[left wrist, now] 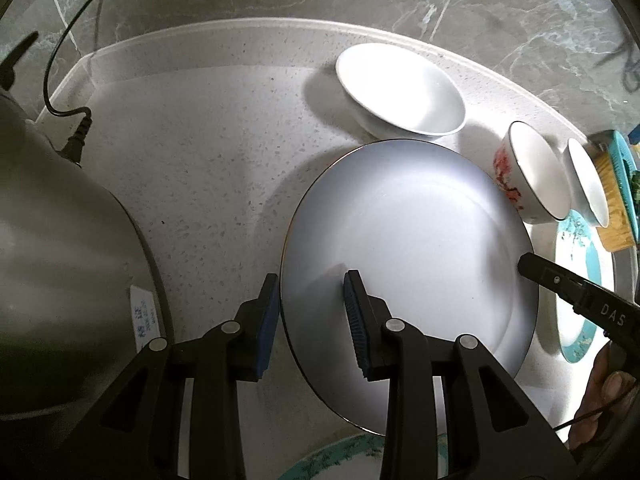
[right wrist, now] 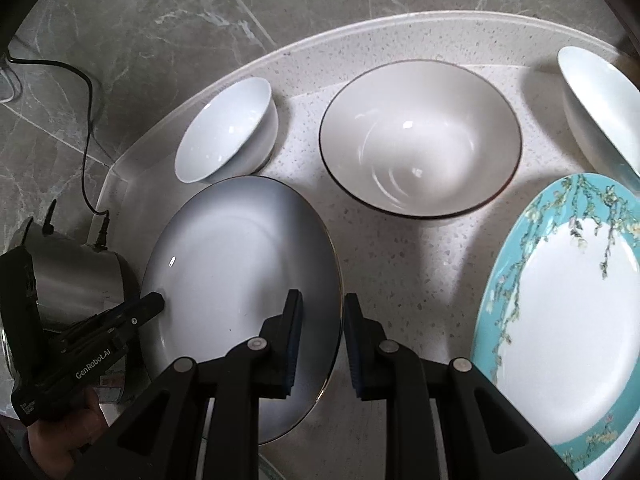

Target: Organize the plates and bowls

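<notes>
Here's the big plate [right wrist: 240, 280], pale grey-blue fading to white in the middle, with a thin dark, gold-glinting rim. Next to it a plain white bowl [right wrist: 228, 132]. The larger bowl [right wrist: 420, 136] is creamy white, edged in a fine dark line. Over right, a white plate [right wrist: 568, 312] with a teal border covered in pale blossom branches. From the left camera, a small white bowl [left wrist: 528, 176] with red flowers painted outside. The desk [right wrist: 400, 248] is off-white, speckled grey. Black fingers [right wrist: 294, 344] with blue pads.

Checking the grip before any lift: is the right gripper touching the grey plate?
Cannot tell. In the right wrist view the right gripper straddles the grey plate rim, jaws open; contact unclear.
</notes>
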{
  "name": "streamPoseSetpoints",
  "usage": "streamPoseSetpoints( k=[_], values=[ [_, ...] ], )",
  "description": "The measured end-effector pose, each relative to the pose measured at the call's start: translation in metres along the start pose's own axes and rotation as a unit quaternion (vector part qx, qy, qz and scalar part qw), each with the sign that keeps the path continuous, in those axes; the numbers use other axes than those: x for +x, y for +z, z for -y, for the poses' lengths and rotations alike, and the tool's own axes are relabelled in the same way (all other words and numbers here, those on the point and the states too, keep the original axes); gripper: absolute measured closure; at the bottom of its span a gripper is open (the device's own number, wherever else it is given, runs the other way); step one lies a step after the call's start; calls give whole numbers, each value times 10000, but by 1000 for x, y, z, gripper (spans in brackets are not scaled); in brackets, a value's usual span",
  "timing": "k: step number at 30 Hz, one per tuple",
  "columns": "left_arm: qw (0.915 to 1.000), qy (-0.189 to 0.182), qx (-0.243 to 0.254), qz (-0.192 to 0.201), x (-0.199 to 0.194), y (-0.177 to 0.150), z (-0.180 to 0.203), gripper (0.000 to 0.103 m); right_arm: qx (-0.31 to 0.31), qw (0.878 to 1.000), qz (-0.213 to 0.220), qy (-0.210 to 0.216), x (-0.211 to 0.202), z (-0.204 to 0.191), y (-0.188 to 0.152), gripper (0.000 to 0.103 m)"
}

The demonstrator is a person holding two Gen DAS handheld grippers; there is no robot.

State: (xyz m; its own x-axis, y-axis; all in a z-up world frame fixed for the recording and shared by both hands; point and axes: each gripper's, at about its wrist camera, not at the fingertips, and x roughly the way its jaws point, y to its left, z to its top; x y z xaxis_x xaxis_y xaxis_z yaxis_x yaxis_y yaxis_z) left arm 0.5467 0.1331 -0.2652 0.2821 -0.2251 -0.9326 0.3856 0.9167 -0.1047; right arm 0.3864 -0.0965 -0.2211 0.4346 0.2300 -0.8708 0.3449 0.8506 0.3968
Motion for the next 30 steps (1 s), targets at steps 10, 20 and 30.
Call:
streamPoseSetpoints(
  k=[10, 20, 30],
  values=[
    [9990, -274, 259, 229, -52, -28, 29, 74, 191, 9993, 327, 37, -57, 12, -28, 81],
    [9971, -514, 525, 205, -88, -102, 110, 74, 395, 9984, 417, 0, -126, 75, -90, 82],
    [9968, -609, 506, -118, -97, -221, 207, 74, 418, 9990, 136, -77, -163, 164, -160, 82]
  ],
)
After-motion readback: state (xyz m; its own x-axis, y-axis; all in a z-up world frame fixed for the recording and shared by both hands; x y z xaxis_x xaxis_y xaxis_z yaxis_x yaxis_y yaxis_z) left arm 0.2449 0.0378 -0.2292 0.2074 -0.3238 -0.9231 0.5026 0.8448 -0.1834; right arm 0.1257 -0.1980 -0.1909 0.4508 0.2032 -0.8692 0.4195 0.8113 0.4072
